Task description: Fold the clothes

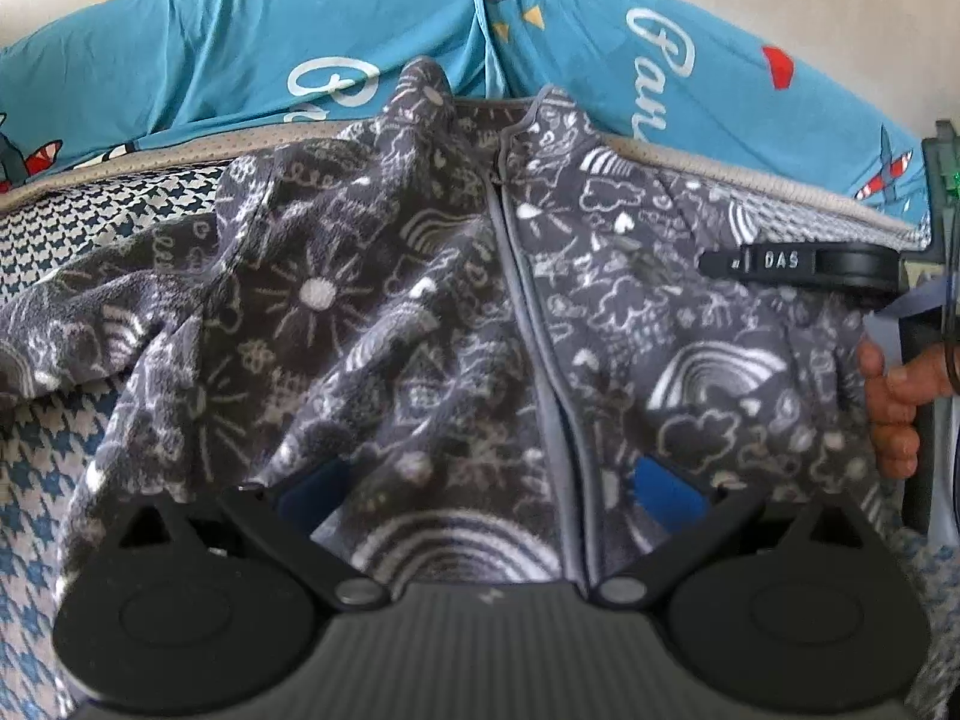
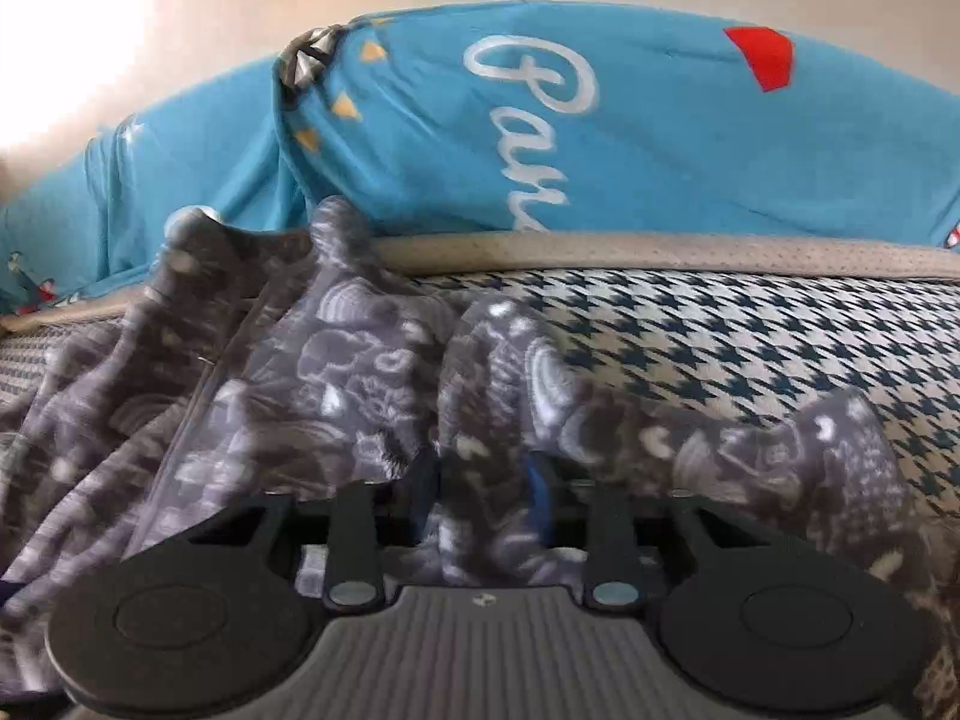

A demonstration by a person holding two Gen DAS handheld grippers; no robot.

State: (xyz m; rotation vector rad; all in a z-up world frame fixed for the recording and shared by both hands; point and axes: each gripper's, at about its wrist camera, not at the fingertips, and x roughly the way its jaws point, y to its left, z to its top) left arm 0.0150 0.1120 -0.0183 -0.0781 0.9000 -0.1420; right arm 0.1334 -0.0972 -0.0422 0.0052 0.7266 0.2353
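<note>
A dark grey fleece jacket (image 1: 420,312) with white doodle print and a grey zip down its middle lies spread on the bed. In the left wrist view my left gripper (image 1: 489,480) sits at the jacket's near hem, jaws wide apart, and the cloth drapes over both blue pads. A black finger (image 1: 780,263) of my right gripper reaches onto the jacket from the right, with a hand (image 1: 891,408) on its handle. In the right wrist view my right gripper (image 2: 483,486) has its pads close together, pinching a raised fold of the jacket (image 2: 336,384). That view is blurred.
The jacket rests on a blue-and-white houndstooth bed cover (image 2: 750,336) with a beige piped edge (image 1: 120,165). Behind the edge lie bright blue pillows (image 1: 240,42) with white script, and beyond them a pale wall. Bare cover shows to the right (image 2: 840,372) and left (image 1: 36,480).
</note>
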